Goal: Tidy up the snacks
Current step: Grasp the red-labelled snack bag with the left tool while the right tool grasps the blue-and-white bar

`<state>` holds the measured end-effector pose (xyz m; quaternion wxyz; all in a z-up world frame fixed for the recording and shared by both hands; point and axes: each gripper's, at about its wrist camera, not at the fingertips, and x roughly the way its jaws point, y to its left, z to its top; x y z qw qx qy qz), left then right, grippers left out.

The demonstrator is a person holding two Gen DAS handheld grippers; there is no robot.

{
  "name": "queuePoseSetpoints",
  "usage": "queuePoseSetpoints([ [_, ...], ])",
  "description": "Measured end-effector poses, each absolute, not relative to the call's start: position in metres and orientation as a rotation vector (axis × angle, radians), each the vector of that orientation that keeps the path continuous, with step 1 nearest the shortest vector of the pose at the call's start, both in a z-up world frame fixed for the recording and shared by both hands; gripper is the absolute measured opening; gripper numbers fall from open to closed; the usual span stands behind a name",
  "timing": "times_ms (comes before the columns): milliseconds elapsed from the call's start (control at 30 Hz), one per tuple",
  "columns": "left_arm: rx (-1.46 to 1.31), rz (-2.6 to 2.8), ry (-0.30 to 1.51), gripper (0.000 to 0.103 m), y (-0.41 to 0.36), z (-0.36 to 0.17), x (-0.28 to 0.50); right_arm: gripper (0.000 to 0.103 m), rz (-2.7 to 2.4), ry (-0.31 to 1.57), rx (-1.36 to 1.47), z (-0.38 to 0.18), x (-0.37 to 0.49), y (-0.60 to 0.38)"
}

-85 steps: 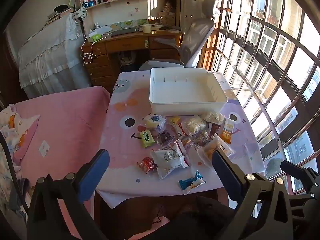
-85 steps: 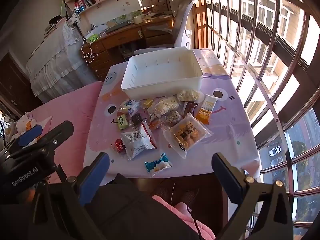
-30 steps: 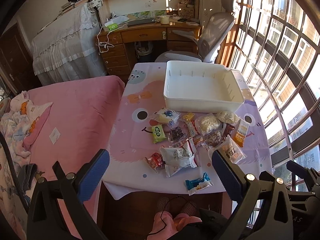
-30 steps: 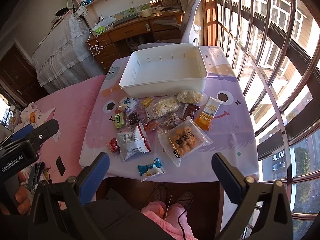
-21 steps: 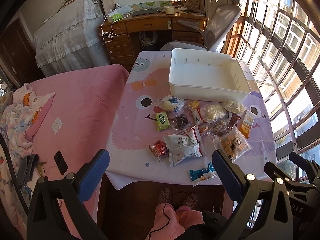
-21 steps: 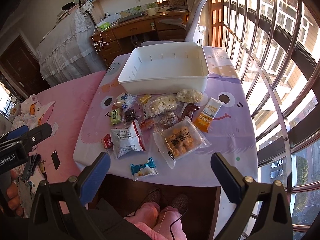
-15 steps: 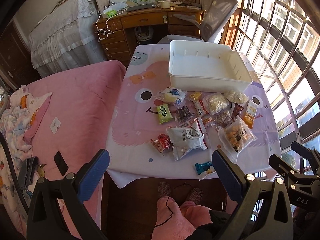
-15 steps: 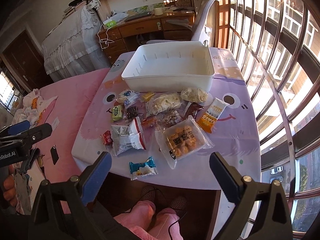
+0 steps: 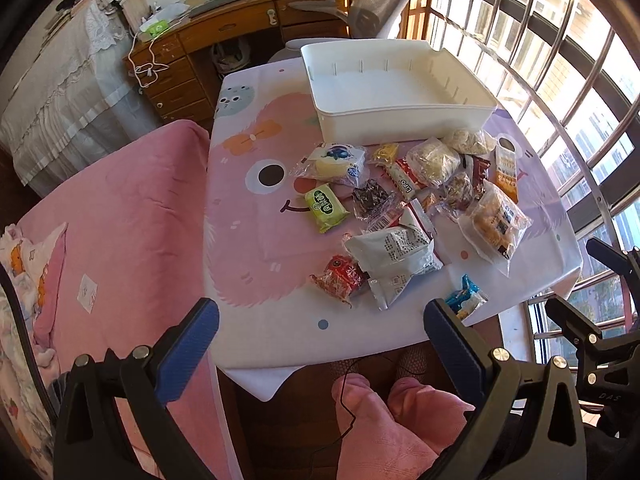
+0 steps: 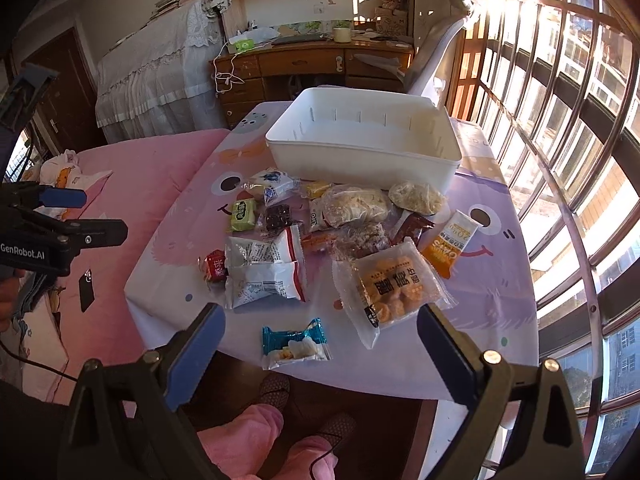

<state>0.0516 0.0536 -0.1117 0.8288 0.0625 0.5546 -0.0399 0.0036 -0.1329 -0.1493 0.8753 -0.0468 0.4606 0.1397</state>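
Note:
Several snack packets lie in a heap on the cartoon tablecloth (image 9: 256, 240) in front of an empty white bin (image 9: 400, 116), also in the right wrist view as white bin (image 10: 360, 164). Nearest the front edge is a blue packet (image 10: 294, 344), with a white bag (image 10: 264, 276), a red packet (image 9: 338, 280), a green packet (image 9: 325, 207) and a clear cookie bag (image 10: 394, 284) behind it. My left gripper (image 9: 318, 316) hangs open over the table's front left corner. Above the blue packet, my right gripper (image 10: 320, 314) is open, its jaws closing a little with nothing between them.
A pink bed (image 9: 120, 208) adjoins the table on the left. Barred windows (image 10: 560, 140) run along the right. A wooden desk (image 10: 312, 64) and an office chair (image 9: 376, 4) stand behind the bin. A person's pink slippers (image 9: 400, 412) show below the table edge.
Both grippers have come down and tipped toward the table, so the snacks and bin look larger and closer. Nothing on the table has moved.

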Motion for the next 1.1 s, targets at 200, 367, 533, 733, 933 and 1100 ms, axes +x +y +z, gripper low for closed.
queuePoseSetpoints([
  [200, 0.204, -0.205, 1.198, 0.102, 0.061, -0.141, 0.073, 0.097, 0.218, 0.970, -0.091, -0.181, 0.001, -0.117],
  [367, 0.263, -0.299, 1.223, 0.102, 0.061, -0.168, 0.086, 0.097, 0.171, 0.967, -0.094, -0.204, -0.003, -0.106],
  [533, 0.322, -0.370, 1.237, 0.101, 0.059, -0.191, 0.103, 0.097, 0.142, 0.970, -0.098, -0.225, -0.006, -0.094],
  [733, 0.379, -0.442, 1.279, 0.099, 0.051, -0.220, 0.118, 0.096, 0.106, 1.007, -0.114, -0.252, -0.004, -0.081],
  [933, 0.422, -0.485, 1.323, 0.094, 0.043, -0.246, 0.127, 0.091, 0.079, 1.060, -0.128, -0.275, 0.001, -0.075],
  [1100, 0.447, -0.515, 1.348, 0.092, 0.035, -0.259, 0.131, 0.086, 0.066, 1.105, -0.144, -0.289, 0.005, -0.073],
])
